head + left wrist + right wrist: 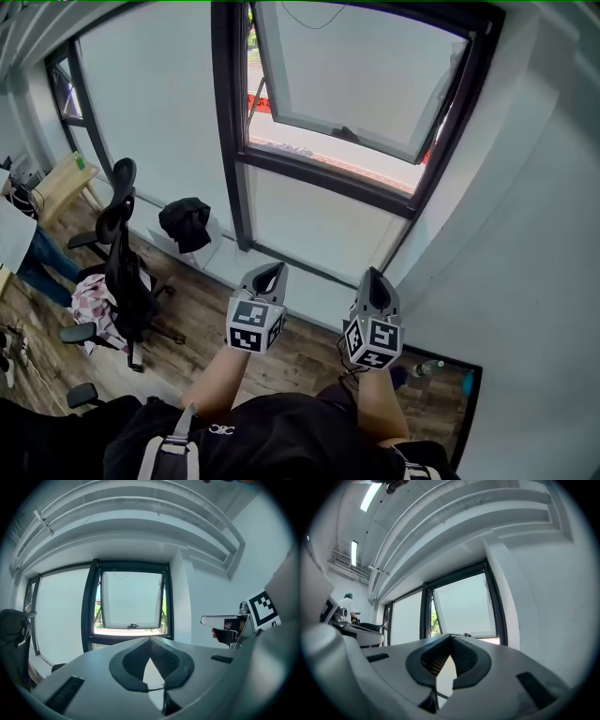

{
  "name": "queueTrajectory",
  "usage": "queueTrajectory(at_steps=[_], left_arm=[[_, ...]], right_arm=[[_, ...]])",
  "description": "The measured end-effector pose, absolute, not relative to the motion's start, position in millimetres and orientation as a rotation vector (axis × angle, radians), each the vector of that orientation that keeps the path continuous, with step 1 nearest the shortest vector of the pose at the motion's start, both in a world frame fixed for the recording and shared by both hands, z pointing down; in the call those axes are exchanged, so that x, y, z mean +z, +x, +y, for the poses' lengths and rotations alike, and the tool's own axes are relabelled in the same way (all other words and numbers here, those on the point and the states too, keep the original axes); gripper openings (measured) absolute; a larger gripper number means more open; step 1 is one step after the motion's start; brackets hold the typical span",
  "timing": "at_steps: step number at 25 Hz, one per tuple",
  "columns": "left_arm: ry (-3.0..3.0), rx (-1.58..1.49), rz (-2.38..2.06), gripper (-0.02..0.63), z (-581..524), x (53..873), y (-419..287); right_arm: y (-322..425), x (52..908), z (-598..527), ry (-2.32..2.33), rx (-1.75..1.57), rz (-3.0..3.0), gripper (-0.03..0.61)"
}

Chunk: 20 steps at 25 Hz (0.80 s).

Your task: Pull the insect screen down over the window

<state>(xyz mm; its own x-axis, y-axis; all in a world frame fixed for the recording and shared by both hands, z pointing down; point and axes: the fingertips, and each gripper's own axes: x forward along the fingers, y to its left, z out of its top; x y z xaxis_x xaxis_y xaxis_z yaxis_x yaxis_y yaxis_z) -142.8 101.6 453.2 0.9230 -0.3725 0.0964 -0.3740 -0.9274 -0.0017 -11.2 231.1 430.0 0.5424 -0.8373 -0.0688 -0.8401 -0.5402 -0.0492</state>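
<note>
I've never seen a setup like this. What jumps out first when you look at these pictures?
First comes the window pane, swung open outward at the top centre of the head view, with daylight behind it. Below it, the left gripper and right gripper are held up side by side. Each is patterned with black-and-white squares, and both have their jaws shut on nothing. A black office chair stands at the left.
</note>
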Motion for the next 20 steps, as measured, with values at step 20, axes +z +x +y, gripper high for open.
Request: queueTrajectory(at_steps=[20], left_arm=[[3.029, 0.145, -0.664, 0.012, 10, 469, -127]], right_arm=[[37, 436, 152, -2.655, 0.051, 1.422, 0.003]])
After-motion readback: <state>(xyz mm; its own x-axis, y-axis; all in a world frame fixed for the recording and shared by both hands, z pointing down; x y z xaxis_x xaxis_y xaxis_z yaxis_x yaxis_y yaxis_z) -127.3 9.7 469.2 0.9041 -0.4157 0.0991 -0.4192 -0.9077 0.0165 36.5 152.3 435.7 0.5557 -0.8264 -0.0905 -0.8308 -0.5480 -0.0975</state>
